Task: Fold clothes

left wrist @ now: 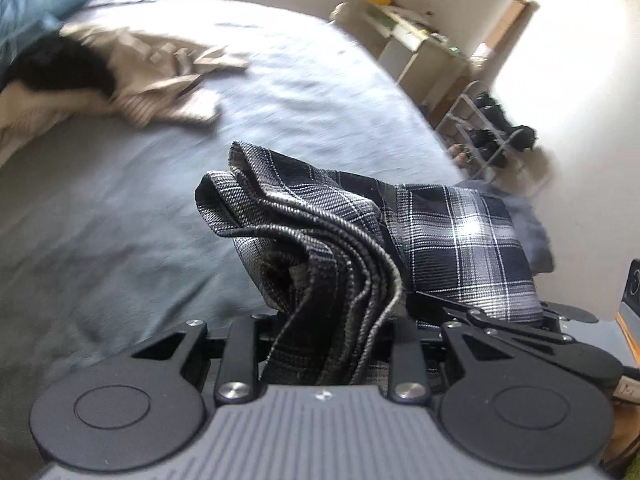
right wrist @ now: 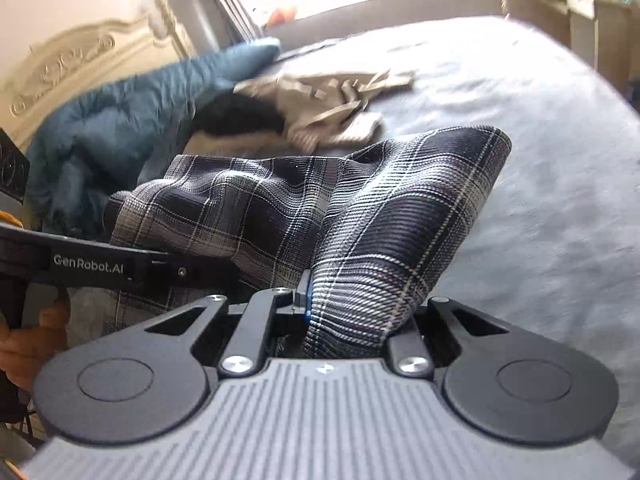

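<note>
Above 1 bed (left wrist: 120, 208), 2 hand-held grippers clamping 1 plaid garment (left wrist: 460, 240)

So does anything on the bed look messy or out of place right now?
Yes. A loose heap of unfolded clothes, beige and black, lies crumpled near the head of the bed, beside a bunched blue quilt. The plaid garment is bunched in both grippers, not lying flat.

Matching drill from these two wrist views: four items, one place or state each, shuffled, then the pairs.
1 plaid garment
2 beige clothes
3 teal quilt
4 shoe rack

A by the headboard
B on the floor by the wall
C pinched by the left gripper and right gripper
D loose on the bed

Pairs: 1-C, 2-D, 3-A, 4-B
</note>
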`<state>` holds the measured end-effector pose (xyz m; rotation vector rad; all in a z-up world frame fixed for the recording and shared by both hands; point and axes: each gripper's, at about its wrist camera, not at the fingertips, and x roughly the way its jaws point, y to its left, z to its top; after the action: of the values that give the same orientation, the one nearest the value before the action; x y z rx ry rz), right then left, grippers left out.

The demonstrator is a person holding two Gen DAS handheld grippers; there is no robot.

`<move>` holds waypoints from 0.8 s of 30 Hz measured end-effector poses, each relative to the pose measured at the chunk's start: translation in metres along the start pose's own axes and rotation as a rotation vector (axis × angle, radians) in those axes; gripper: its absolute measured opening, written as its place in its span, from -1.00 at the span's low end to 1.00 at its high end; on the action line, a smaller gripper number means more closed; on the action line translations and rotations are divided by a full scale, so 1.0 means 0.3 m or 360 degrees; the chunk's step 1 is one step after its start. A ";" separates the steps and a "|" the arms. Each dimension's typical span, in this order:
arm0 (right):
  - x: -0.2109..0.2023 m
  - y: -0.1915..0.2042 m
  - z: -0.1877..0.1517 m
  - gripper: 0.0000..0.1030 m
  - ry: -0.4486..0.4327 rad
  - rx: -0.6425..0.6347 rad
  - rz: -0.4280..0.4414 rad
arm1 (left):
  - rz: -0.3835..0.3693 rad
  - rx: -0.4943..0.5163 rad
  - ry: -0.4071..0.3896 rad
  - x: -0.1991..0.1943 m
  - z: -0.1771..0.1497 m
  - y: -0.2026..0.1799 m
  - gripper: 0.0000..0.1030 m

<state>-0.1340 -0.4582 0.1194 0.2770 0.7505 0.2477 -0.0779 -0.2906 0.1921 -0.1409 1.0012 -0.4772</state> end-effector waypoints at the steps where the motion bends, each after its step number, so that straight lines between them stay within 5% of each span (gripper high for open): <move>1: -0.045 -0.031 0.014 -0.78 -0.0019 -0.0001 -0.0015 | -0.0016 0.0009 -0.0006 0.009 0.013 -0.067 -0.43; 11: -0.408 -0.289 0.091 -0.78 -0.0161 -0.0006 -0.0358 | -0.0330 0.0218 -0.0017 0.070 0.054 -0.520 -0.43; 19: -0.588 -0.389 0.171 -0.78 -0.0143 0.0079 -0.0730 | -0.0702 0.0305 0.0042 0.169 0.136 -0.741 -0.43; 24: -0.640 -0.464 0.229 -0.78 -0.0184 0.0015 -0.0876 | -0.0827 0.0332 -0.0001 0.236 0.195 -0.835 -0.43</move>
<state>-0.2044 -0.6602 0.2425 0.0847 0.6863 -0.2908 -0.0777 -0.5509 0.2511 -0.2150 0.9037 -1.0516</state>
